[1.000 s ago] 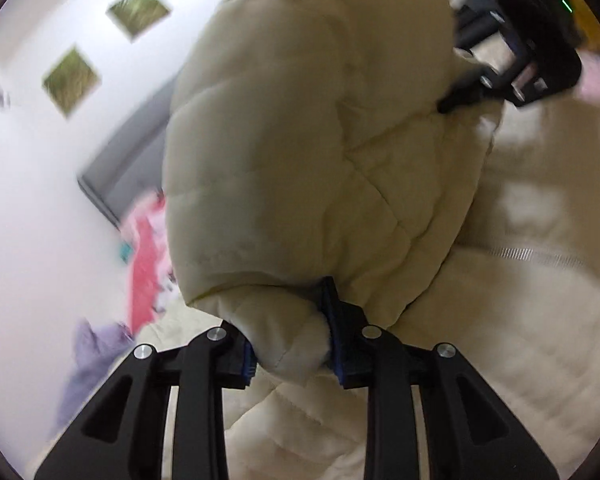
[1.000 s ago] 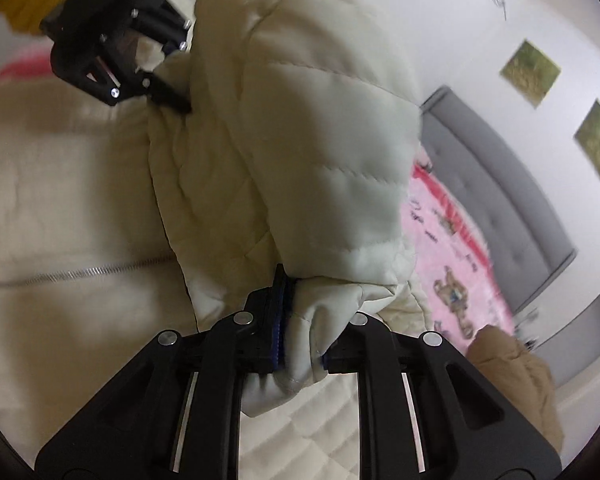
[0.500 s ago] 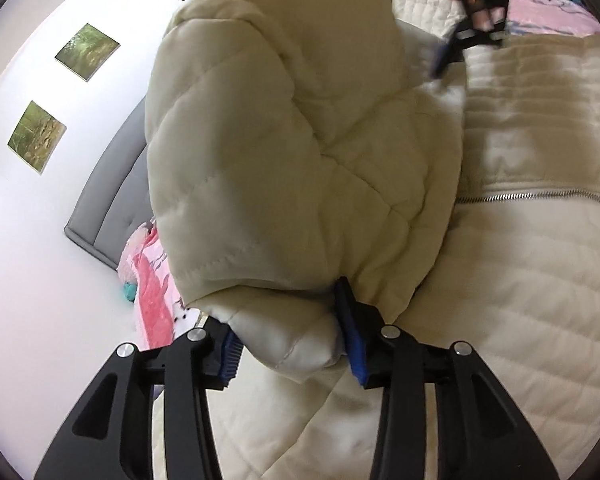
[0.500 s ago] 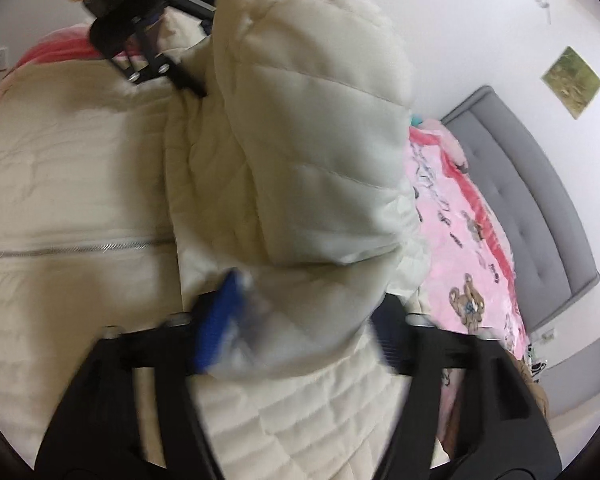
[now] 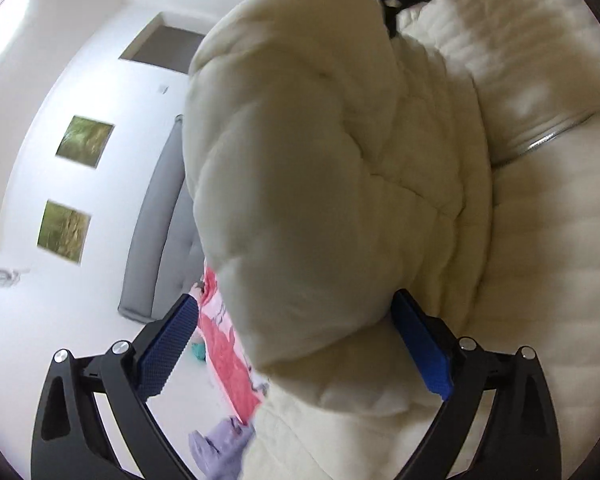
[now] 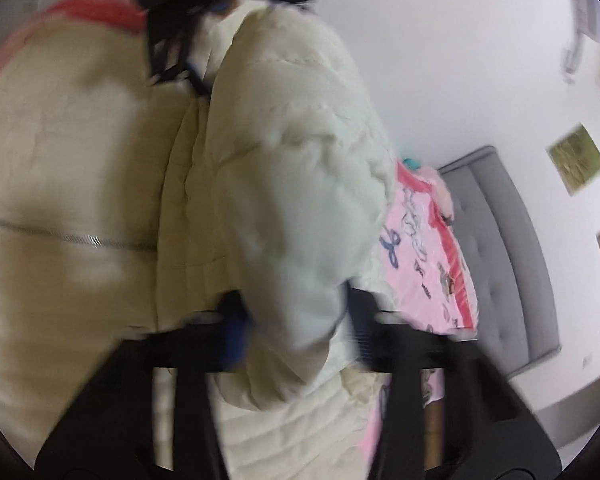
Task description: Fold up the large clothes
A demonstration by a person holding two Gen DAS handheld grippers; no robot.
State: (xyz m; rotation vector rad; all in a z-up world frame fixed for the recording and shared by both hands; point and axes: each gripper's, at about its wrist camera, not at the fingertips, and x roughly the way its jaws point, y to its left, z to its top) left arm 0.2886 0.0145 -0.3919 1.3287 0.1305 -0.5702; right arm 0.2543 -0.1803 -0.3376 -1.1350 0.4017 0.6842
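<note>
On the bed (image 6: 424, 256), the cream jacket (image 5: 540, 240) lies zipped, its folded part (image 5: 300, 200) bulging between my claws. My left claw (image 5: 296, 348) is opening, pads off the fabric it pinched a second ago. My right claw (image 6: 296, 332), blurred, is closing around the fold. Best to free both cleanly, then press the bulge flat.

The cream jacket (image 5: 300, 200) is matt quilted cloth, puffy, with a shiny metal zipper (image 5: 548, 140) at two o'clock. The left tool (image 5: 296, 344) is black plastic with blue ribbed pads (image 5: 424, 352). The headboard (image 6: 500, 248) is grey tufted fabric.
</note>
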